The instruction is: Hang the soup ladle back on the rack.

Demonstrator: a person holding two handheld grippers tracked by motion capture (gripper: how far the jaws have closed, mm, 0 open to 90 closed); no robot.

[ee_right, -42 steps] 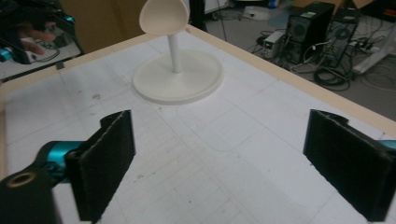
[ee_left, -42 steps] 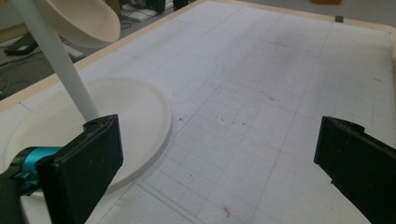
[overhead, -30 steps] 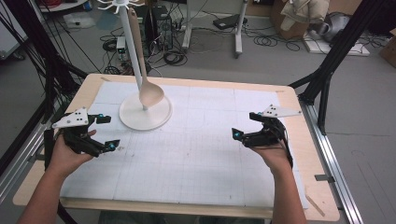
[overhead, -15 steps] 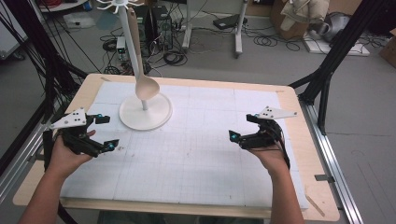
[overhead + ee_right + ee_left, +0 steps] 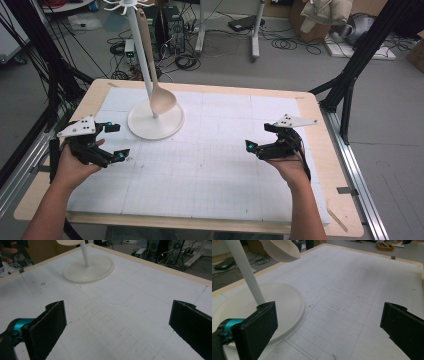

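2 pairs of jaws, both spread wide with nothing between them. left gripper [image 5: 112, 141] rests low at the near-left of the white gridded mat [image 5: 215, 165], jaws aimed toward the stand's round base [image 5: 155, 120], which lies just beside it; in the left gripper view that base [image 5: 284, 305] sits close ahead of the left-hand jaw. right gripper [image 5: 261, 137] sits well apart, at the right of the mat, jaws pointed across toward the stand.

the wooden spoon [image 5: 155, 75] hangs from the hook crown at the top of the white pole [image 5: 141, 55], bowl down, hanging just above the base and touching or nearly touching the pole; which, i cannot tell.

risks, as i judge them:
- spoon hangs free, so a jaw brushing the bowl [image 5: 280, 251] would set it swinging and spoil the grip.
- pole is tall on a light-looking base; a sideways pull on the spoon before it is lifted off its hook could tip the whole stand.
- closing on the rounded bowl instead of the flat handle may let it slip out.
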